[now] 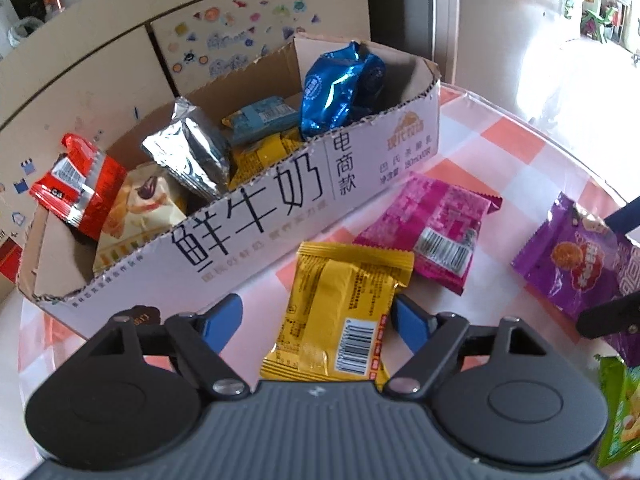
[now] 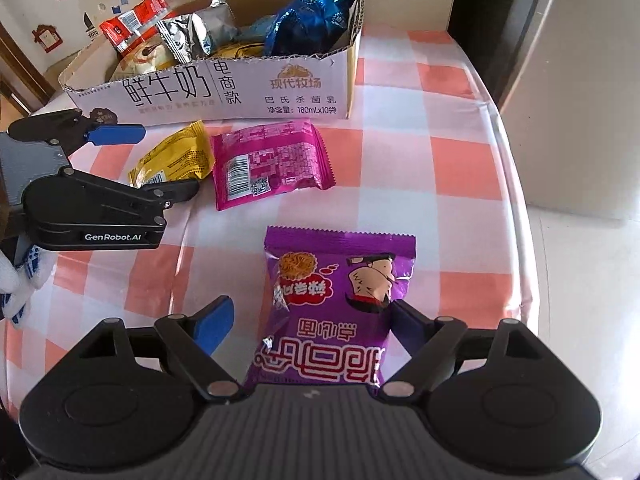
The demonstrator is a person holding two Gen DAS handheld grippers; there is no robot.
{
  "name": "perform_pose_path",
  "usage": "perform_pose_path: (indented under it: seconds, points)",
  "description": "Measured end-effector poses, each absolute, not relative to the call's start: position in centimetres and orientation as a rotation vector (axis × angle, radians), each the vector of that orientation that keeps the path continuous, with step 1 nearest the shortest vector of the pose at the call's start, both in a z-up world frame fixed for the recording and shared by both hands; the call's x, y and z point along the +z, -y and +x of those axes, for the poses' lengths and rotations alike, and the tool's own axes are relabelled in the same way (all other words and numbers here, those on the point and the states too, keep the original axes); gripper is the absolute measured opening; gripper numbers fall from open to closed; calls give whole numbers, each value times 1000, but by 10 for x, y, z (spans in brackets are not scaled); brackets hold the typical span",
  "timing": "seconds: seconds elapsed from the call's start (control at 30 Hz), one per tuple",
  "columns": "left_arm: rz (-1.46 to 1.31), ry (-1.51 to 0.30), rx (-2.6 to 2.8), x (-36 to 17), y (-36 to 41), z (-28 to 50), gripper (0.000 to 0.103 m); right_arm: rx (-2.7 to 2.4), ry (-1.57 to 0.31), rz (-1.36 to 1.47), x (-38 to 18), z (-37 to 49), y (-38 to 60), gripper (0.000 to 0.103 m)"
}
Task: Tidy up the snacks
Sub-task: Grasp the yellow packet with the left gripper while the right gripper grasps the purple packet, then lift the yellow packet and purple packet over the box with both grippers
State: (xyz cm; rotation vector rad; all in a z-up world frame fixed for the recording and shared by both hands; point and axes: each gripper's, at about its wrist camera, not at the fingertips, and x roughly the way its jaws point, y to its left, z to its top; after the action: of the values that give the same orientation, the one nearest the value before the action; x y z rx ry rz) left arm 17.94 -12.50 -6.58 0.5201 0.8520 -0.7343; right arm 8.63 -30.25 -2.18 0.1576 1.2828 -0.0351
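A yellow snack packet [image 1: 340,312] lies on the checked tablecloth between the fingers of my left gripper [image 1: 316,302]. Its jaws stand open: the left blue finger is clear of the packet and the right one is at its edge. In the right wrist view a purple snack packet [image 2: 332,304] lies between the fingers of my right gripper [image 2: 313,304], also open, with a gap on the left side. A pink packet [image 2: 272,160] lies flat between both and the cardboard box [image 2: 240,92]. The box holds several snacks, among them a blue foil bag [image 1: 340,88].
A silver bag [image 1: 192,156] and a red packet [image 1: 76,184] stick up from the box. A green packet [image 1: 620,412] lies at the lower right. The table's rounded edge [image 2: 516,200] runs down the right. A gloved hand [image 2: 20,280] holds the left gripper [image 2: 168,160].
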Motion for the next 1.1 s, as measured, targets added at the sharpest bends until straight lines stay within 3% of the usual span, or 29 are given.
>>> perform_pose_path:
  seconds: [0.13,0.17,0.27,0.37,1.1]
  points:
    - [494,-874,-760,-65,124,180,65,-31,-1290,131,-25,88,300,88]
    - [490,-878,-769,-64,125,179,58,-27,-1291,125,-26,88,299,86]
    - [504,-879,-775,-63,128,174,52,-20,-1290,118,-26,88,299,78]
    - [527,-872,-771,-62,129,170,50,-12,-1283,110,-25,89,298,73]
    - [569,-785,-642,-29,112,153,48,91,-1088,22,5,93,282,72]
